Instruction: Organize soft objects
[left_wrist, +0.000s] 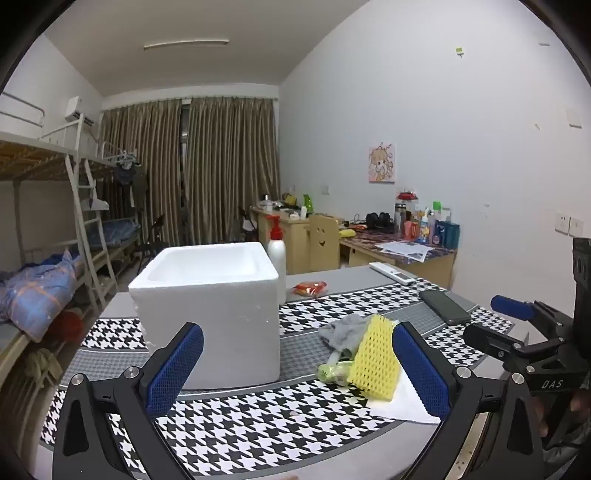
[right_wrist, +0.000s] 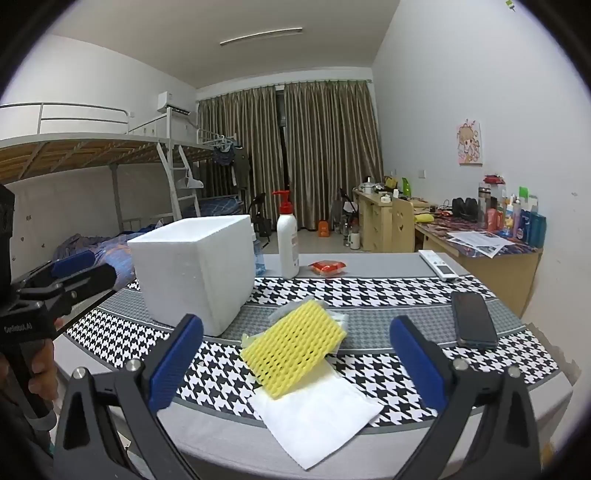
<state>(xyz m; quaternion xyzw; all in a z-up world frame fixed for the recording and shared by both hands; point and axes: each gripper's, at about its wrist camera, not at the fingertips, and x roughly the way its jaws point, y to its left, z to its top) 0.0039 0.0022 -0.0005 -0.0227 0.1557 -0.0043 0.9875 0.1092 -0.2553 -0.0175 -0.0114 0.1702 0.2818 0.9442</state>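
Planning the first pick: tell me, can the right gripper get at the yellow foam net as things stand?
Probably yes: the right gripper is open, and the yellow foam net lies uncovered atop the pile straight ahead, nothing between.

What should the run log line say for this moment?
left hand-held gripper: open, empty | right hand-held gripper: open, empty | yellow foam net: on white sheet | foam box: empty-looking

Inside of white foam box (right_wrist: 192, 273) hidden behind its walls, grey cloth (right_wrist: 282, 313) mostly covered by yellow foam net (right_wrist: 293, 347), pump bottle (left_wrist: 277, 254) base behind box, desk bottle labels unreadable, bench (right_wrist: 221, 435) near edge cut off
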